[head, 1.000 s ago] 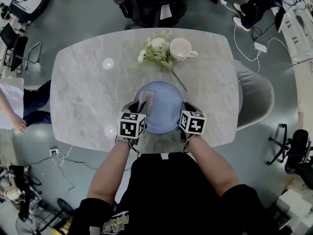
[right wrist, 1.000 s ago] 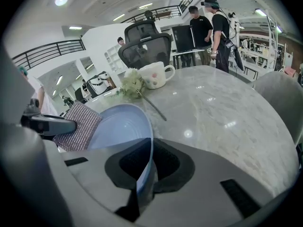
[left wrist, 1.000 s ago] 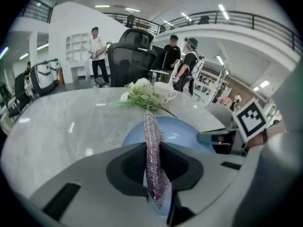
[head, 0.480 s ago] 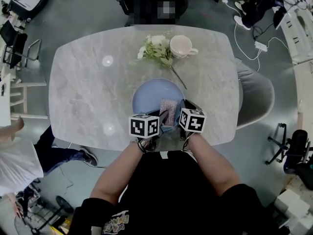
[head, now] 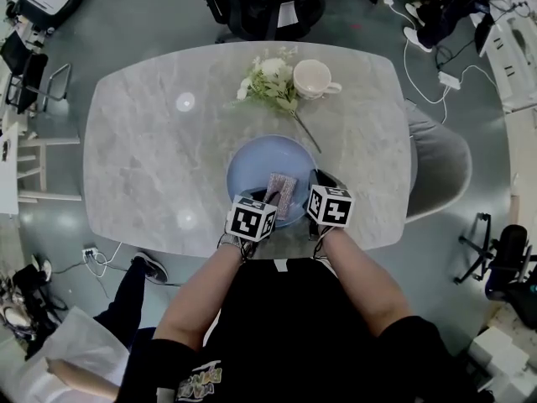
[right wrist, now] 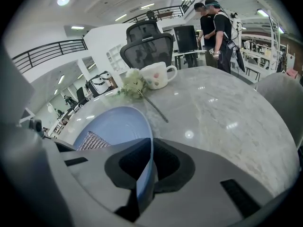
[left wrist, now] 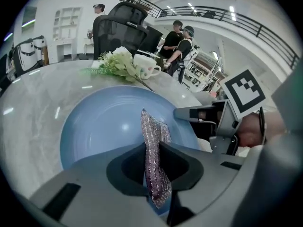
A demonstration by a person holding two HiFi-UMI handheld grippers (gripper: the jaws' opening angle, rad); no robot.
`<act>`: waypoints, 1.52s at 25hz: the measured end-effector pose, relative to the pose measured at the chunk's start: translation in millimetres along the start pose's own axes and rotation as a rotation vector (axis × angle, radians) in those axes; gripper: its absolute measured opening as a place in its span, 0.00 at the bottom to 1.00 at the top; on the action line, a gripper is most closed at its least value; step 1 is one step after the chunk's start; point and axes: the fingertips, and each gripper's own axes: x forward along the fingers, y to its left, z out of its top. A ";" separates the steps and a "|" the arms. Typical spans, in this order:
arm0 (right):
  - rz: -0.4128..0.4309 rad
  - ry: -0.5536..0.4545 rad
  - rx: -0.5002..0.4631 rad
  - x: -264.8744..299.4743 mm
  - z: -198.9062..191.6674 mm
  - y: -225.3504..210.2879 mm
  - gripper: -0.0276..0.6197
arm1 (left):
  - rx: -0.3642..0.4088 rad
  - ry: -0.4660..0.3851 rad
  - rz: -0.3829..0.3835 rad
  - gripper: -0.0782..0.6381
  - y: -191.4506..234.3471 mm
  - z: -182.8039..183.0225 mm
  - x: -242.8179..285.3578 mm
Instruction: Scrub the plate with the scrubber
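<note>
A pale blue plate point(head: 264, 164) lies on the marble table near its front edge. My left gripper point(head: 267, 197) is shut on a silvery mesh scrubber point(head: 282, 193), which rests on the plate's near right part. In the left gripper view the scrubber point(left wrist: 152, 145) stands on edge between the jaws over the plate point(left wrist: 104, 124). My right gripper point(head: 315, 185) is shut on the plate's right rim point(right wrist: 147, 141); the rim runs straight between its jaws. The scrubber point(right wrist: 93, 141) shows at the left of the right gripper view.
Beyond the plate lie a bunch of white flowers point(head: 270, 81) with a long stem and a cream mug point(head: 315, 79). A grey chair point(head: 436, 166) stands at the table's right, a black office chair point(head: 262, 2) at the far side. People stand in the background.
The left gripper has carried the scrubber from the plate's left side to its near right part, close to the right gripper. The right gripper has kept its hold on the rim.
</note>
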 end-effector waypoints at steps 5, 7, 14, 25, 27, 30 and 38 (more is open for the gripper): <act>0.003 0.001 -0.004 -1.6 -0.8 0.4 0.09 | 0.043 0.015 0.032 0.22 9.1 -5.3 -6.2; 0.004 0.003 -0.005 -1.3 -0.3 0.7 0.09 | 0.042 0.027 0.041 0.22 15.5 -7.4 -9.5; 0.006 0.004 -0.009 -2.4 -0.3 0.0 0.09 | 0.137 0.055 0.111 0.22 34.9 -9.4 -23.3; -0.001 0.003 -0.013 -1.2 -1.0 0.9 0.09 | 0.162 0.039 0.222 0.22 80.7 -5.6 -41.1; -0.002 0.003 -0.014 -1.6 -1.9 0.9 0.09 | 0.152 0.032 0.232 0.22 86.2 -5.1 -43.1; -0.003 0.003 -0.016 -2.6 -1.7 0.6 0.09 | 0.148 0.017 0.246 0.22 92.8 -0.9 -44.9; -0.004 0.007 -0.019 -1.7 -1.1 1.9 0.09 | 0.171 -0.014 0.291 0.22 109.8 16.6 -47.8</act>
